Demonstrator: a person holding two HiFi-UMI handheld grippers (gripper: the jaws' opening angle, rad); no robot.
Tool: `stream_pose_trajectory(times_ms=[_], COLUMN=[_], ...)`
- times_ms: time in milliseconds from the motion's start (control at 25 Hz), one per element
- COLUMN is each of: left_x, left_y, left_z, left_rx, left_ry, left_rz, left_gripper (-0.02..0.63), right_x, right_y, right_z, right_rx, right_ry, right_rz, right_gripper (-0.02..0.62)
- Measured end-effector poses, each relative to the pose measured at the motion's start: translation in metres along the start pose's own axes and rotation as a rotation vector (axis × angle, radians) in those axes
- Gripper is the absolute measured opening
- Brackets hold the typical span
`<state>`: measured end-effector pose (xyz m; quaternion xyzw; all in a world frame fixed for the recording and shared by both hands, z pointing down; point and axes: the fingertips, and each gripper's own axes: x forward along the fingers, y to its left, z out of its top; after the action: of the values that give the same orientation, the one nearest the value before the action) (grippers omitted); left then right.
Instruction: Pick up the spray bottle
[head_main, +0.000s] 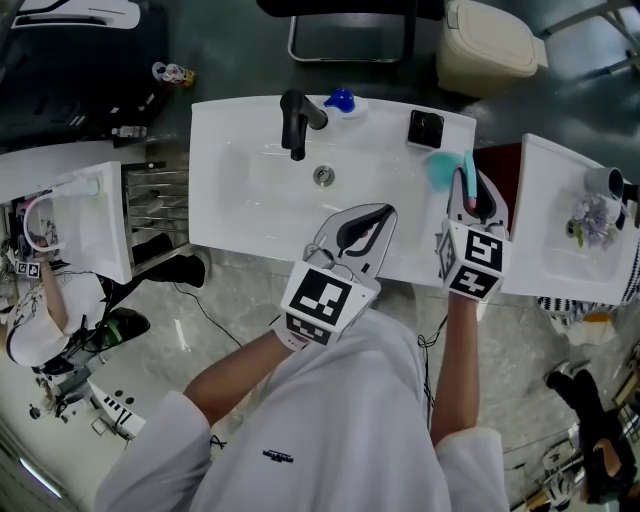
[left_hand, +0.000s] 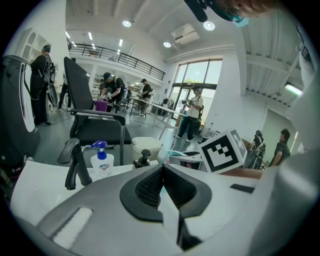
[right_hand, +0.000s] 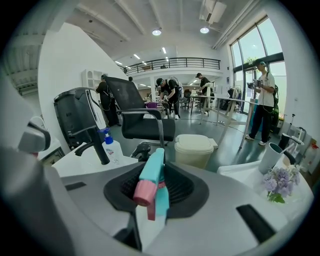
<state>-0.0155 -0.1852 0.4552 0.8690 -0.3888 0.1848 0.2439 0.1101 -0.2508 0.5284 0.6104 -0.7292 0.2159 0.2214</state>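
The spray bottle (head_main: 440, 168) has a teal head and a pink nozzle and stands at the right end of the white sink counter (head_main: 230, 220). My right gripper (head_main: 466, 182) is shut on it. In the right gripper view the teal head (right_hand: 152, 172) sits pinched between the black pads (right_hand: 177, 187), with the pink nozzle pointing back at the camera. My left gripper (head_main: 384, 212) hovers over the front edge of the counter with its jaws shut and nothing between them. In the left gripper view its pads (left_hand: 147, 187) meet in the middle.
A black faucet (head_main: 296, 120), a blue-capped soap pump bottle (head_main: 340, 101) and a black dispenser (head_main: 425, 128) stand along the back of the sink. A second white counter (head_main: 560, 250) at the right holds a cup and purple flowers (head_main: 590, 218). A cream bin (head_main: 490, 40) and a chair stand behind.
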Motion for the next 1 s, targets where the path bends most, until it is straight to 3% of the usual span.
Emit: stream_pose_trajectory(times_ms=[480,1000], left_x=[-0.019,-0.058], left_y=[-0.008,-0.021], left_z=[0.007,0.021], left_rx=[0.018,0.028], left_ry=[-0.044,-0.118], left_rz=[-0.007,-0.010], left_gripper=[0.005,0.005], right_x=[-0.033,-0.106], right_y=[0.008,0.028], right_z=[0.016,0.036], right_rx=[-0.029,-0.041], right_ry=[-0.054,-0.126], right_rz=[-0.002,0.005], right_gripper=[0.081,0.080])
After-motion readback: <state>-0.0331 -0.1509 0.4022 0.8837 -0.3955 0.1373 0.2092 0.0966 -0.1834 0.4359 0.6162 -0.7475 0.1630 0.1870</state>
